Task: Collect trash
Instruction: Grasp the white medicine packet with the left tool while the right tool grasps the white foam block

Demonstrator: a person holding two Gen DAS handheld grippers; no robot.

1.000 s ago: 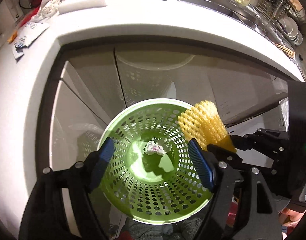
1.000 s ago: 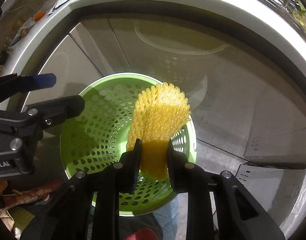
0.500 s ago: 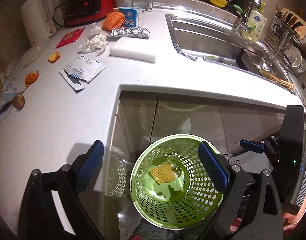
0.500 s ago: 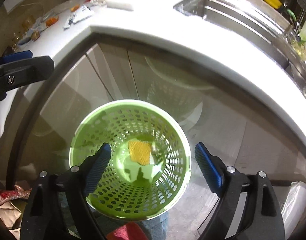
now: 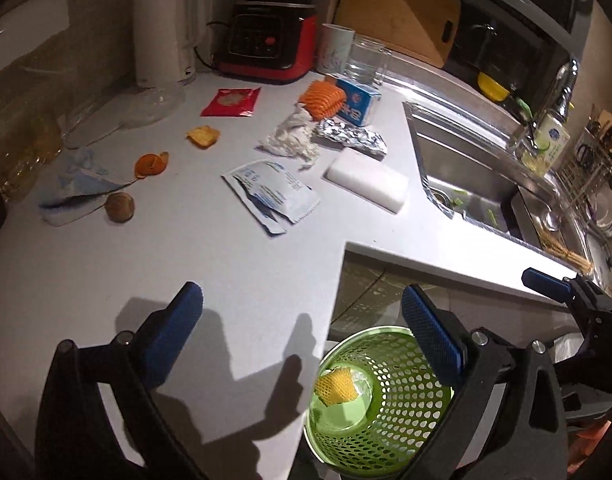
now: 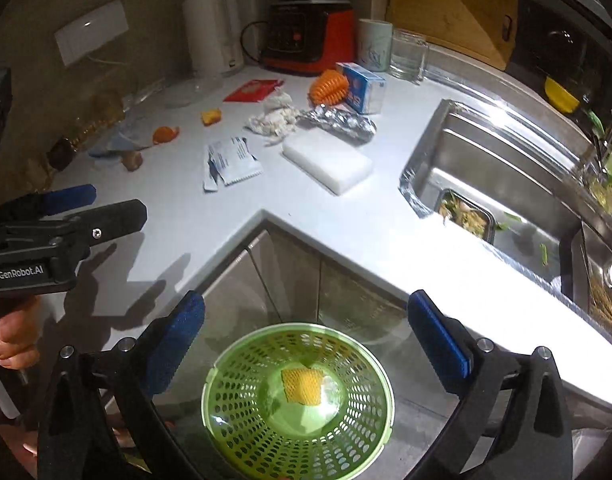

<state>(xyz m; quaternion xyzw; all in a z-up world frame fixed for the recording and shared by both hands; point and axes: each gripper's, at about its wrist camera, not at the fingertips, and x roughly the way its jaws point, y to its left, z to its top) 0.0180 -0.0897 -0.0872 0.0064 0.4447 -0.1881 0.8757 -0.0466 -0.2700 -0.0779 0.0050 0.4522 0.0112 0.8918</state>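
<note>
Both grippers, left (image 5: 302,328) and right (image 6: 306,336), hang empty above the green basket (image 6: 226,368), jaws just spread wide. Yellow foam net (image 6: 302,386) lies on the basket's bottom, evidently released there; remaining wrappers (image 5: 272,194) sit on the counter (image 5: 186,264) beyond the basket.

Pretty clearly a home kitchen: an L-shaped white surface (image 5: 234,264) with a stainless steel sink (image 6: 501,168) set into it, a white electric kettle (image 5: 164,40), a red-and-black blender base (image 5: 266,44), a wooden cutting board (image 5: 397,8) against the wall, and a dish rack with plates (image 5: 601,200).
</note>
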